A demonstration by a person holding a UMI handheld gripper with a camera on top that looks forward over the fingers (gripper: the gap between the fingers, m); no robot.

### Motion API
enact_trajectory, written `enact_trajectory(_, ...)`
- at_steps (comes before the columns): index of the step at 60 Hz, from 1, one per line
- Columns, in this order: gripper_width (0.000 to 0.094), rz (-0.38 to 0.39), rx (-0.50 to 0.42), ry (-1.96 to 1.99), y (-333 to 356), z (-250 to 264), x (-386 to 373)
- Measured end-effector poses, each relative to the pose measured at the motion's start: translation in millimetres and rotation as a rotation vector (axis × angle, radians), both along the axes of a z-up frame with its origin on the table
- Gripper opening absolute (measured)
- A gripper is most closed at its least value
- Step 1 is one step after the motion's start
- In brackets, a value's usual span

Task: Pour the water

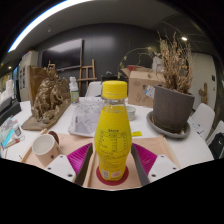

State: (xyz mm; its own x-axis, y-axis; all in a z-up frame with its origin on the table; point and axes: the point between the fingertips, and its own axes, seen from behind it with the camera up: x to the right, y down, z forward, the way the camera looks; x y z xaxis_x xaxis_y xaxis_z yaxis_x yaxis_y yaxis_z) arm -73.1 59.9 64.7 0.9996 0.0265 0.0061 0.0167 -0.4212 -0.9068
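A: Bottle (113, 130) first — where is it?

B: Upright, right between the two fingers, on the pale wooden tray (62, 150). It has a yellow cap, an orange-yellow drink inside and a yellow label with small print. Its base hides behind a round magenta patch at 6 o'clock from the label.

A: And the gripper (112, 160)?

B: The jaws stand apart, one magenta pad (80, 159) at about 9 o'clock of the bottle's lower half, the other at 3 o'clock. The pads sit very close to the sides of the bottle, but I cannot tell whether they actually press on it.

A: What else is on the table?

B: A pale mug (43, 148) with its handle showing, at 9 o'clock from the bottle, near the left finger. Beyond it, at roughly 10 o'clock, a brown carved ornament (47, 98). At 2 o'clock, well apart, a dark flowerpot (172, 105) with dried stems stands on a saucer. Directly behind the bottle lies something in clear plastic wrap (86, 115), and a second, smaller bottle (73, 89) stands further back at 11 o'clock
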Motion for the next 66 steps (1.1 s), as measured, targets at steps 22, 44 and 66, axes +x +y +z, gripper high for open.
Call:
enact_trajectory(22, 0.0861, -0.075, -0.034, -0.087, -127, 91, -39)
enact_trajectory(44, 0.0861, -0.11, -0.115, -0.024, -319, 153, -115)
enact_trajectory(66, 0.0858, -0.096, -0.133, -0.062, -390, 165, -112)
